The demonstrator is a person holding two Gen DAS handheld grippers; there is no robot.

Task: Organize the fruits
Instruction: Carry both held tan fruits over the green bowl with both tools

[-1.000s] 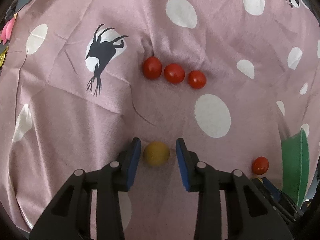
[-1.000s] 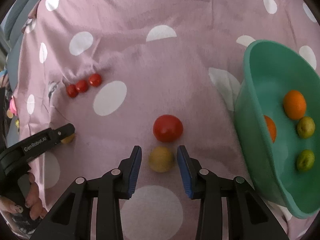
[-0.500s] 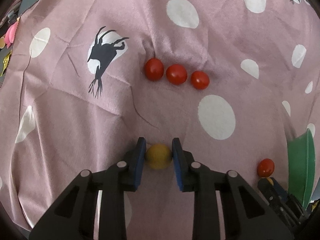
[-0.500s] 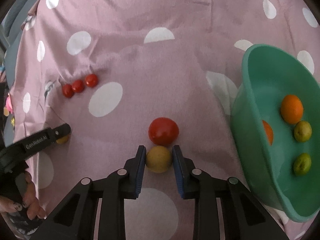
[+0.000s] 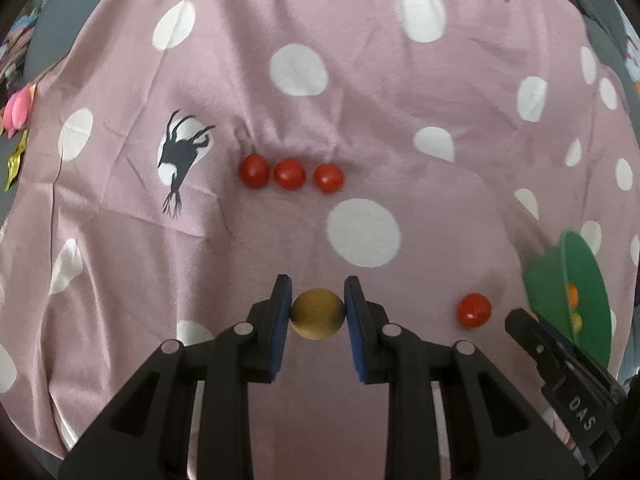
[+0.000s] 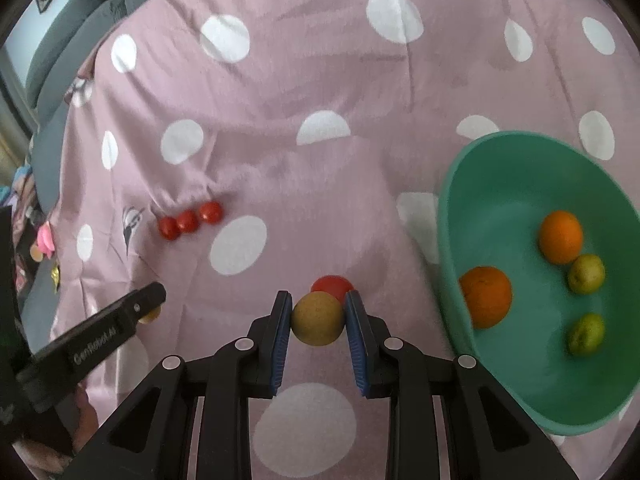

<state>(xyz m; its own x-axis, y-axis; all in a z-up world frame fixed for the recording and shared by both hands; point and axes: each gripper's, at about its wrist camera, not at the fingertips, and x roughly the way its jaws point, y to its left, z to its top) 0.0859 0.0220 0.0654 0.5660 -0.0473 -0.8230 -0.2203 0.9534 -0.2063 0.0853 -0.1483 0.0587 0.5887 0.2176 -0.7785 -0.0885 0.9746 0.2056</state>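
Observation:
My left gripper (image 5: 318, 312) is shut on a small yellow-brown fruit (image 5: 318, 314), held a little above the pink spotted cloth (image 5: 360, 112). My right gripper (image 6: 318, 320) is shut on a second yellow-brown fruit (image 6: 318, 318), which hides part of a red tomato (image 6: 332, 285) lying just beyond it. That tomato (image 5: 474, 310) shows in the left wrist view beside the right gripper's arm (image 5: 560, 364). Three small red tomatoes (image 5: 290, 173) lie in a row farther off. The left gripper (image 6: 150, 308) shows at the lower left of the right wrist view.
A green bowl (image 6: 480, 184) stands at the right, tilted toward me, with two oranges (image 6: 560, 236) and two yellow-green fruits (image 6: 586, 274) inside. Pink and gold trinkets (image 5: 18, 108) lie off the cloth's left edge. A grey sofa (image 6: 72, 40) is behind.
Both grippers closed on their yellow-brown fruits, then rose with them off the cloth. The scene below looks smaller and farther away in both views.

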